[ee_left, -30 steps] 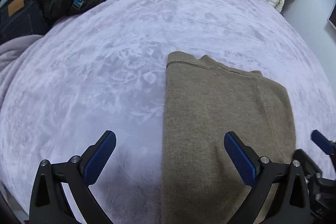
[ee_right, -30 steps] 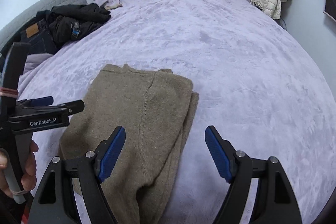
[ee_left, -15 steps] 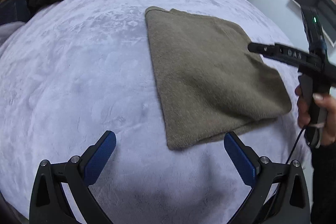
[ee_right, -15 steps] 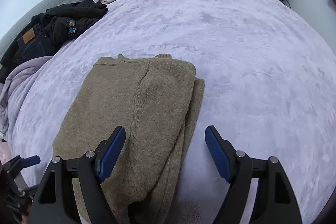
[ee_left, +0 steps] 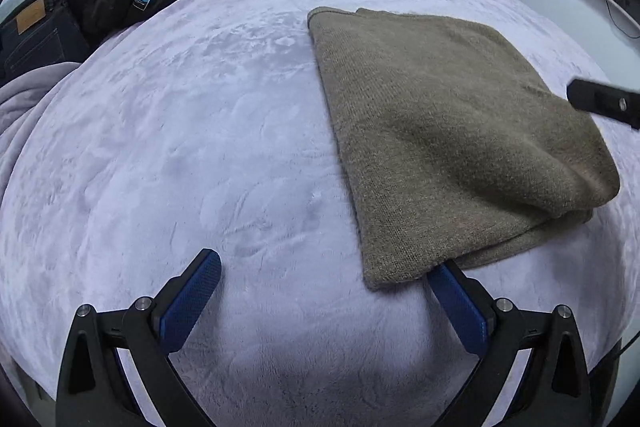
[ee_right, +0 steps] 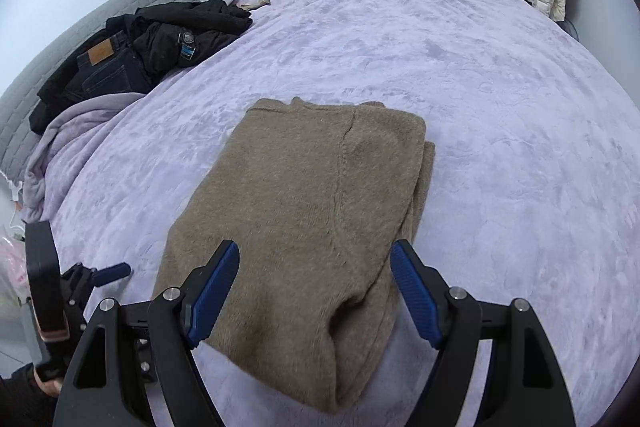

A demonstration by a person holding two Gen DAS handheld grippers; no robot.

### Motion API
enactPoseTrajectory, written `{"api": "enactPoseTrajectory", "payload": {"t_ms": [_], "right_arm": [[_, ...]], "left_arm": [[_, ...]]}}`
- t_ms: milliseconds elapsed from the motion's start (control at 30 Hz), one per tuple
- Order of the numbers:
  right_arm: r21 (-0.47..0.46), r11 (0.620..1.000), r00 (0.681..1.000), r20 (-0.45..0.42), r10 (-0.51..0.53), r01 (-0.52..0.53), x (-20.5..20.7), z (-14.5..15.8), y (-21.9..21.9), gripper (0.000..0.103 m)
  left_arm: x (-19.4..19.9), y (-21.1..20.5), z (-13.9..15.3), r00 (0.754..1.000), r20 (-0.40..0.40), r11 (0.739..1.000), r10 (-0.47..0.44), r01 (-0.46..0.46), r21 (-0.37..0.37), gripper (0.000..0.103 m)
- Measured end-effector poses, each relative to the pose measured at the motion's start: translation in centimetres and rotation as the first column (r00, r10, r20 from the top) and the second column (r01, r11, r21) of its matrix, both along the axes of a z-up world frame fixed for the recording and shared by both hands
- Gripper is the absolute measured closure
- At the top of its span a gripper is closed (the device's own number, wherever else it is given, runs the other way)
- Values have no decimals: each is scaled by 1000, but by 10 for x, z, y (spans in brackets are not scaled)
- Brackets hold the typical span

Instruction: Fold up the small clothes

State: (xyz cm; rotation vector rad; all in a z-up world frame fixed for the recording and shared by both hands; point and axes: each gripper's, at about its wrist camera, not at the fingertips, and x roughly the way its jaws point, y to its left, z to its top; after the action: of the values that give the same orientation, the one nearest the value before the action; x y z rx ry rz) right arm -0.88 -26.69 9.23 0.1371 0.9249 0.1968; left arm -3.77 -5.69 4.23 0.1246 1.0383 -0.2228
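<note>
Two grippers hang over the bed [ee_left: 200, 147], both with jaws spread and pinching nothing. Since a second ago the left gripper [ee_left: 320, 291] has drawn back toward the near edge: the folded sweater [ee_left: 440, 131], which then ran between its jaws, now lies ahead and to the right, its near corner over the tip of the right-hand finger [ee_left: 456, 303]. The right gripper [ee_right: 316, 287] has shifted little and tilts steeply down over the sweater's near end, which lies flat on the bed.
</note>
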Motion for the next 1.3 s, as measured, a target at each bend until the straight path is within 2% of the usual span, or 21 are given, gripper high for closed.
{"api": "enactPoseTrajectory", "payload": {"t_ms": [100, 267, 300, 333, 367, 400, 433, 567, 633, 700, 800, 867, 900, 933, 1000, 1033, 1100, 1167, 1233, 1267, 1300], "right_arm": [[-4, 1000, 1000, -1, -2, 2, -18, -4, -1, 22], [65, 996, 998, -25, 60, -59, -34, -15, 0, 26], [63, 995, 996, -33, 77, -75, -35, -19, 3, 37], [62, 994, 995, -45, 88, -86, -34, -24, 5, 61], [74, 993, 993, -66, 96, -91, -32, -30, 7, 73], [86, 992, 992, -77, 96, -89, -30, -33, 7, 94], [86, 993, 993, -80, 90, -83, -30, -36, 6, 97], [75, 997, 994, -110, 22, -14, -37, -43, -16, 97], [83, 996, 988, -150, 32, -20, -38, -53, -20, 97], [50, 998, 990, -132, 43, -37, -40, -50, -14, 96], [14, 998, 991, -115, 69, -68, -43, -35, -10, 94], [-31, 997, 995, -64, 72, -74, -48, -18, -11, 87], [-43, 997, 997, -33, 66, -68, -49, -8, -13, 73], [-52, 997, 998, -3, 55, -55, -48, 0, -14, 52], [-54, 998, 996, 82, 42, -38, -43, 18, -13, 27], [-52, 998, 993, 108, 51, -46, -37, 22, -9, 27], [-27, 994, 988, 114, 105, -103, -21, 20, 1, 27], [49, 988, 987, 77, 140, -144, -4, 6, 4, 28], [98, 990, 995, -10, 104, -102, 8, -18, -4, 31], [85, 995, 997, -50, 63, -59, 11, -31, -14, 34], [32, 999, 997, -76, 15, -12, 9, -41, -23, 33]], "left_arm": [[-1, 0, 3, 1000, 29, 1000, 2, -1, -14, 0], [6, 4, 1, 998, 20, 997, 63, -62, -39, 0], [6, 5, 0, 997, 24, 997, 77, -76, -30, 0], [6, 8, -1, 995, 23, 995, 95, -95, -28, 0], [6, 13, -1, 993, 20, 993, 115, -114, -35, 0], [6, 20, -1, 989, 16, 988, 146, -145, -53, 0], [6, 27, -2, 985, 3, 982, 174, -173, -78, 0], [11, 43, -21, 968, -114, 965, 222, -235, -116, 0], [6, 35, -21, 976, -94, 976, 196, -204, -77, 0], [1, 32, -14, 982, -94, 983, 165, -171, -67, 0], [-8, 43, 4, 986, -120, 983, 114, -129, -131, 0], [-13, 48, 27, 993, -91, 978, 75, -91, -187, 0], [-9, 48, 39, 996, -69, 975, 61, -74, -208, 0], [-4, 45, 50, 998, -49, 973, 48, -58, -224, 0], [18, 27, 66, 1000, -9, 968, 6, -8, -253, 0], [30, 18, 68, 1000, 2, 970, 6, -6, -243, 0], [54, 2, 61, 1000, -11, 967, -8, 5, -254, 0], [75, -9, 37, 996, -84, 968, -5, -16, -249, 0], [87, -14, -4, 979, -201, 987, 20, -51, -152, 0], [86, -14, -21, 968, -250, 990, 7, -43, -136, 0], [83, -10, -24, 968, -249, 985, -11, -32, -168, 0]]}}
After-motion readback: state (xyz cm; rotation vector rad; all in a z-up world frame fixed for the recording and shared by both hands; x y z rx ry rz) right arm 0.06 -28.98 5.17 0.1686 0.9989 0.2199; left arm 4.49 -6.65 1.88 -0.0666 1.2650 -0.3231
